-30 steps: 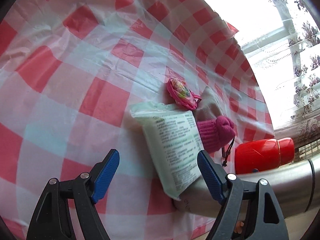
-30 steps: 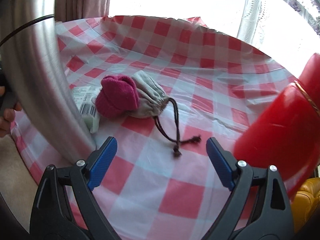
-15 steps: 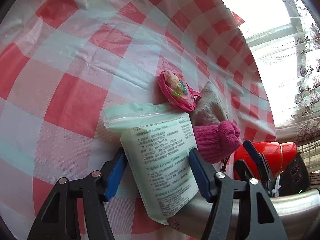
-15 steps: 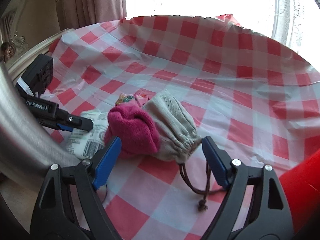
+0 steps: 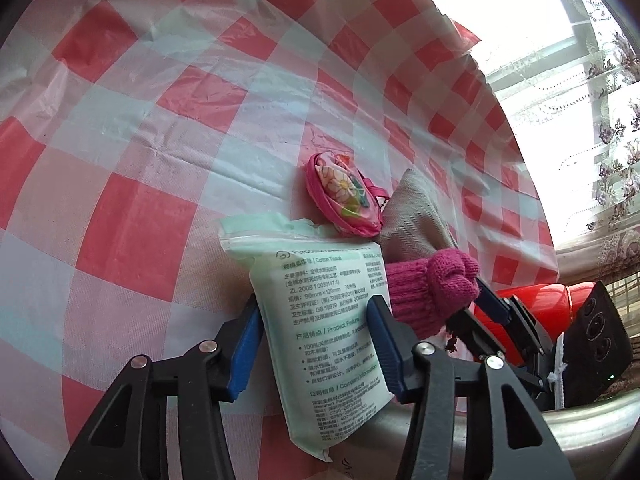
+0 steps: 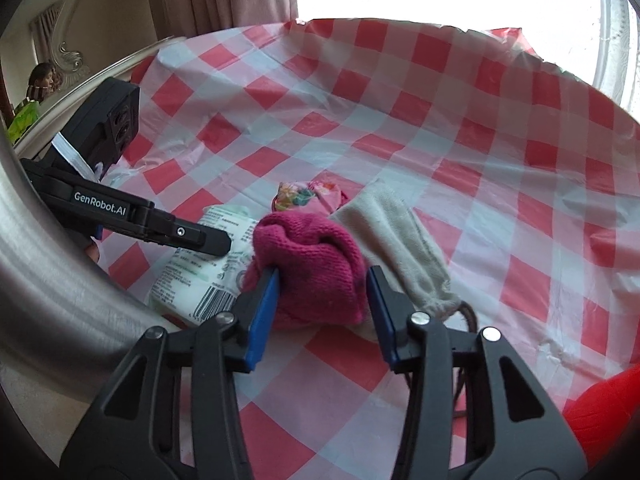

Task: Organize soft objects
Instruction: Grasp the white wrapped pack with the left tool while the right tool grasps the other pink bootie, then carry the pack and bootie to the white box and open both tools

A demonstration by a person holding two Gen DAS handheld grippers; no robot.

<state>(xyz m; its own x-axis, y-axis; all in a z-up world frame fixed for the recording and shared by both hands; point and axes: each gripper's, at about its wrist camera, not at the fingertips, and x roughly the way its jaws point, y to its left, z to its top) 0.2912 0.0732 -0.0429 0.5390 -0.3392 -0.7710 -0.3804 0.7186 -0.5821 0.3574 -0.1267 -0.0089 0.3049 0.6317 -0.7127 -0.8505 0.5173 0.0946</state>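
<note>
At frame centre, the closing left gripper [image 5: 314, 344] pinched a tissue pack [image 5: 320, 320], the closing right gripper [image 6: 322, 312] a pink sock [image 6: 312, 276], crowded by a grey pouch [image 6: 400, 240] and floral purse [image 5: 344, 200].

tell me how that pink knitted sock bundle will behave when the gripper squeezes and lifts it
The pink sock bundle looks soft and rolled, so it will likely squash between the closing right gripper rather than resist. Its fuzzy knit should grip the pads, not slip. It leans on the grey pouch, which may get nudged or dragged as it lifts.
</note>
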